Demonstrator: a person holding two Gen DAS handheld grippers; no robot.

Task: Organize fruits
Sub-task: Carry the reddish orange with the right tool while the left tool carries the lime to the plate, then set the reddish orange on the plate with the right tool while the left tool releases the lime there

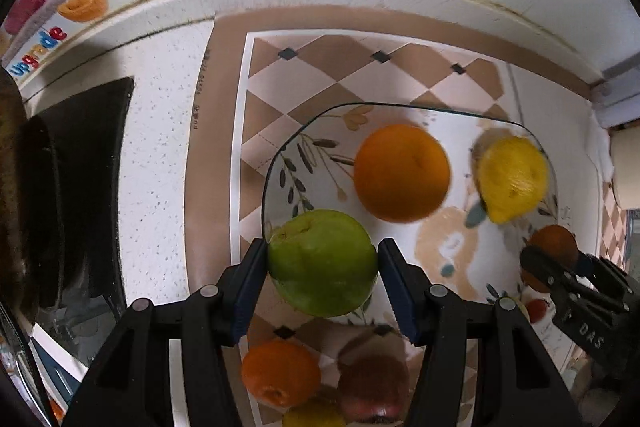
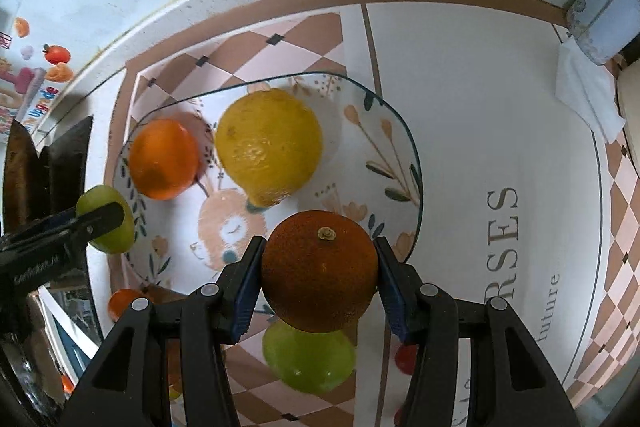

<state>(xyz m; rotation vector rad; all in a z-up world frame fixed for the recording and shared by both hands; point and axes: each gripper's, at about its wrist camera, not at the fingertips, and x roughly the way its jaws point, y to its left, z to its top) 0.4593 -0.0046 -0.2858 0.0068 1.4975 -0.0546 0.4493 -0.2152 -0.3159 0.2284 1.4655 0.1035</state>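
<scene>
While left gripper [image 1: 322, 263] clamps green apple [image 1: 322, 263], right gripper [image 2: 320, 271] clamps dark orange [image 2: 320, 271].

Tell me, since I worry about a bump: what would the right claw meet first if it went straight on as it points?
Probably the lemon on the plate. The right claw, shut on a dark orange, points over the plate toward it, though depth and height are hard to judge.
</scene>
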